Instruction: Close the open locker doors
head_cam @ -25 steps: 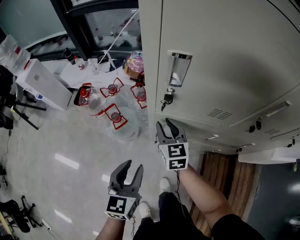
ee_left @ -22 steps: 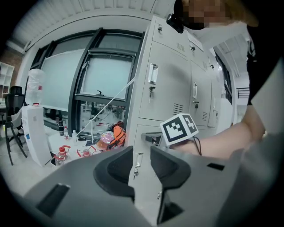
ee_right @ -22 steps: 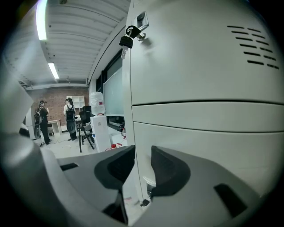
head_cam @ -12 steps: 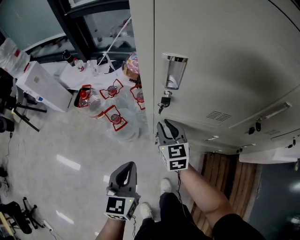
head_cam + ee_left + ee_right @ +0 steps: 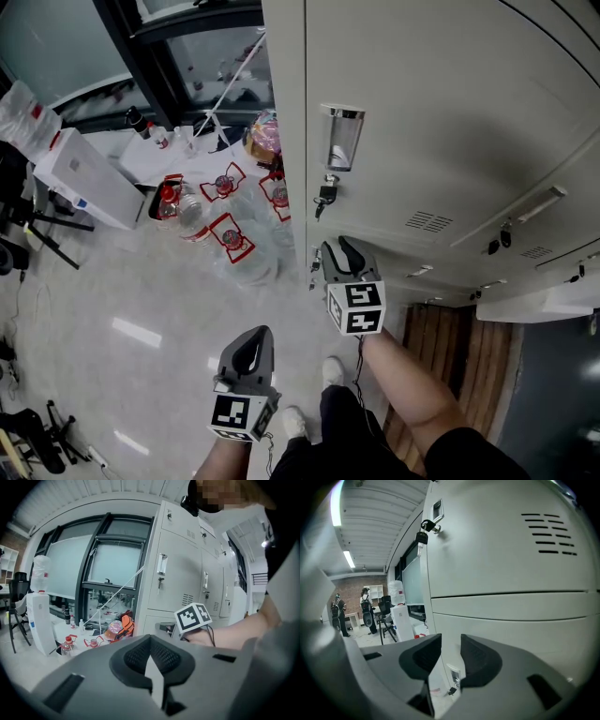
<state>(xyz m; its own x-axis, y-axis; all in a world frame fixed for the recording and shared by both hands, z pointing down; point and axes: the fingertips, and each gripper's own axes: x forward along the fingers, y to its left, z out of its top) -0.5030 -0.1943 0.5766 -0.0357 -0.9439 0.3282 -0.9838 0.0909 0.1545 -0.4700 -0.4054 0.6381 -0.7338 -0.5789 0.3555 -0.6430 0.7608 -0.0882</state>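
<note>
A grey locker bank (image 5: 450, 112) fills the right of the head view. Its upper door carries a chrome handle (image 5: 341, 139) and a hanging padlock (image 5: 324, 195), also seen as the padlock (image 5: 423, 535) in the right gripper view. My right gripper (image 5: 339, 251) sits low at the bank's left edge. Its jaws have just been opening, and my right gripper (image 5: 451, 651) shows the lower door (image 5: 511, 634) and its small latch (image 5: 453, 674) through the gap, untouched by the pads. My left gripper (image 5: 253, 345) hangs lower left over the floor, and my left gripper (image 5: 151, 660) is shut on nothing.
Several water bottles (image 5: 230, 239) with red tags stand on the floor left of the lockers, beside a white box (image 5: 89, 173). A black stand (image 5: 37, 220) is at far left. Wooden boards (image 5: 450, 366) lie under the lockers. People (image 5: 340, 611) stand far back.
My left gripper's jaws went from wide open to shut with nothing in them. The right gripper stayed at the locker edge; its jaws narrowed and then spread again.
</note>
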